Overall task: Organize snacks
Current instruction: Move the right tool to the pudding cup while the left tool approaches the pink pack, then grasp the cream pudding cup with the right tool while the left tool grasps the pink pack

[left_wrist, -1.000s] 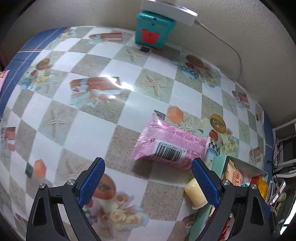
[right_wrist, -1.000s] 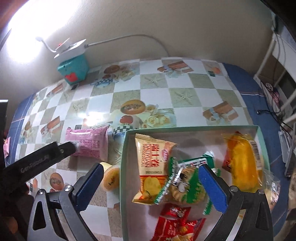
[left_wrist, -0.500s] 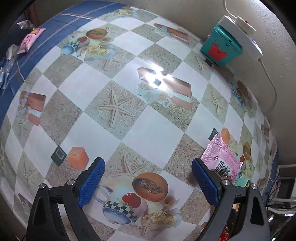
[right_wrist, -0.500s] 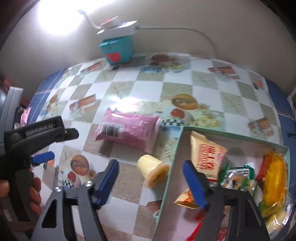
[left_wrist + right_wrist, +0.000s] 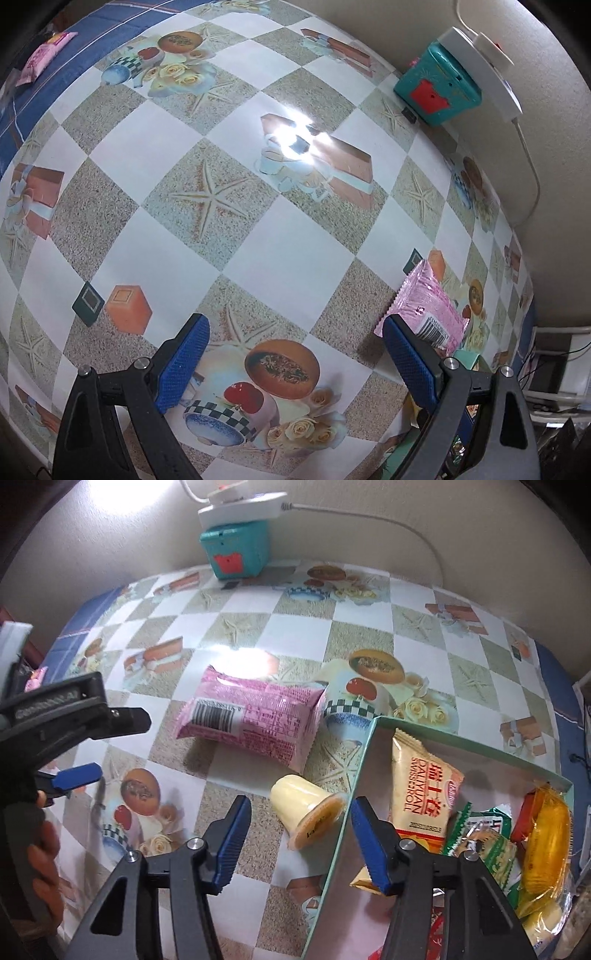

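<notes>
The right gripper (image 5: 299,823) points down at the counter (image 5: 295,638). Its jaws have just been closing and now stand partly open. A yellow pudding cup (image 5: 308,812) lies on its side between the blue pads (image 5: 231,834), but they do not touch it. The cup rests on the counter, against the outer wall of a green box (image 5: 354,771).

Inside the box lie several snacks: a beige roll packet (image 5: 424,790), a green and white packet (image 5: 480,834) and an orange wrapped cake (image 5: 546,845). Red wrappers are at the bottom of the box, partly hidden.

Behind the cup, a pink packet (image 5: 251,720) with a barcode lies flat on the counter, just beside the corner of the box.

The left gripper (image 5: 295,362) hangs over a bare part of the counter, with its jaws wide open and nothing between them. In the right wrist view it is at the left edge, held by a hand (image 5: 40,853). The pink packet is seen just behind its right finger (image 5: 410,362).

Farther away, at the wall, a teal box (image 5: 236,550) with a red mark stands on the counter, with a white power strip (image 5: 240,507) on top of it. A second small pink packet (image 5: 44,59) lies on the blue border at the far left.
</notes>
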Motion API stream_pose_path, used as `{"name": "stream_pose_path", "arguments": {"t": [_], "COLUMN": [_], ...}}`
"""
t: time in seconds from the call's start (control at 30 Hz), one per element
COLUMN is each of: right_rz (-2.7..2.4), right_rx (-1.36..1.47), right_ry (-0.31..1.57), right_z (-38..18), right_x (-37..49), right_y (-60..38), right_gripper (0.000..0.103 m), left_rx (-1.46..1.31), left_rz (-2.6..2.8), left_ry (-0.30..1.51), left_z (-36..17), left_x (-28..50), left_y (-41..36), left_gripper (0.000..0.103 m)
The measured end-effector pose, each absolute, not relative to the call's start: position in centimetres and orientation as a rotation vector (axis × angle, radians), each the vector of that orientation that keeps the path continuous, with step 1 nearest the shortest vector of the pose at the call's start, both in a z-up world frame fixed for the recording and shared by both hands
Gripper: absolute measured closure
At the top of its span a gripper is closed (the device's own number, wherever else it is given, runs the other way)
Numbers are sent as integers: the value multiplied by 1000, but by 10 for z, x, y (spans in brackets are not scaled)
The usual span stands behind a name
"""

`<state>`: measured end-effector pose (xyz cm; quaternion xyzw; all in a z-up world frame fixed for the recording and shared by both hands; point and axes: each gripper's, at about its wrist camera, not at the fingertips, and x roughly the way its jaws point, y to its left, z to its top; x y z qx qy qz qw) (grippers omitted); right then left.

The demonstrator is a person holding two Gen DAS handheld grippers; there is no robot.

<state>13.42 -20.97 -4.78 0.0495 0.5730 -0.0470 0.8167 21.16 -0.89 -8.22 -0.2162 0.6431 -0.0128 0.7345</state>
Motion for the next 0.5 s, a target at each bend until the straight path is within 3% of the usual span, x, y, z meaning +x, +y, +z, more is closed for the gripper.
{"name": "stream_pose_path", "arguments": {"t": [0.5], "right_rz": [-157], "right_rx": [176], "right_ry": [1267], "right_z": [-61], "right_x": [145], "right_y": [-202], "right_gripper": [47], "left_rx": [-532], "left_rz": [-48], "left_ry": [1417], "left_z": [-87], "left_x": [213], "left_y": [20], "left_gripper": [8]}}
